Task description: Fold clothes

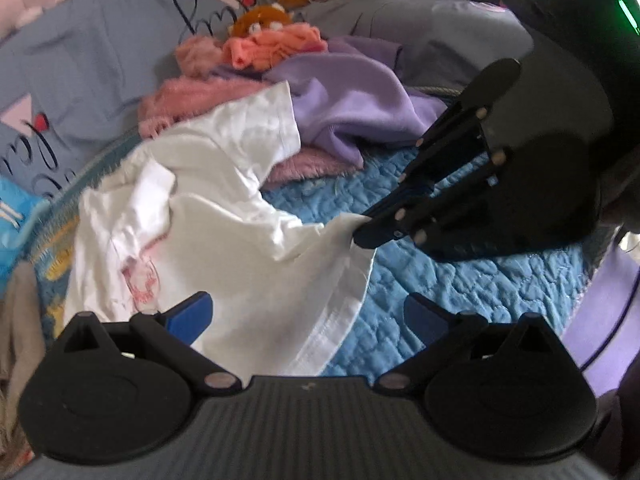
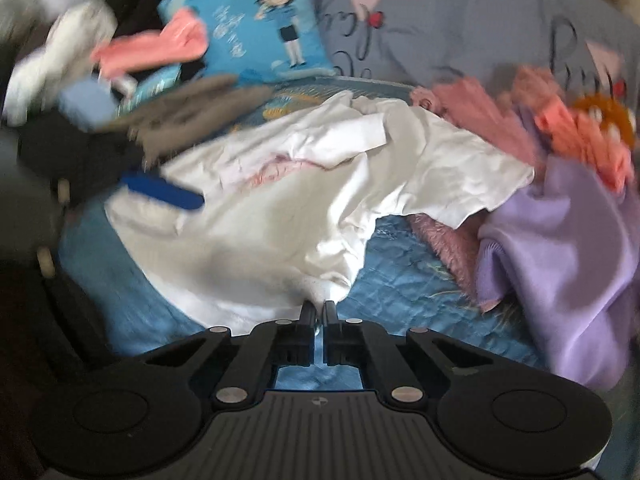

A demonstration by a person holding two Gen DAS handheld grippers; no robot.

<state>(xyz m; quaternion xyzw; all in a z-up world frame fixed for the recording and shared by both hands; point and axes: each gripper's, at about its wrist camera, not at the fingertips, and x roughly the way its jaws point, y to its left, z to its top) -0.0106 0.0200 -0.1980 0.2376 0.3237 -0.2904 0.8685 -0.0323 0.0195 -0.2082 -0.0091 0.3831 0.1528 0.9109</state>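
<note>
1. T-shirt (image 1: 208,200) lies crumpled on the bed quilt (image 1: 460,280), pretty much mid-bed.
2. Sweater (image 1: 352,112) sits to its right, fuzzy garment (image 1: 200,96) behind it.
3. Pillow (image 2: 460,28) is at the back, cartoon cushion (image 2: 256,24) to its left.

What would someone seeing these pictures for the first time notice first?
Probably the crumpled white T-shirt spread across the blue quilt in the middle. The right tool is shut on its edge, while the left tool hangs open over its hem. Behind it, a lilac sweater and fluffy pink garments are heaped up.
</note>
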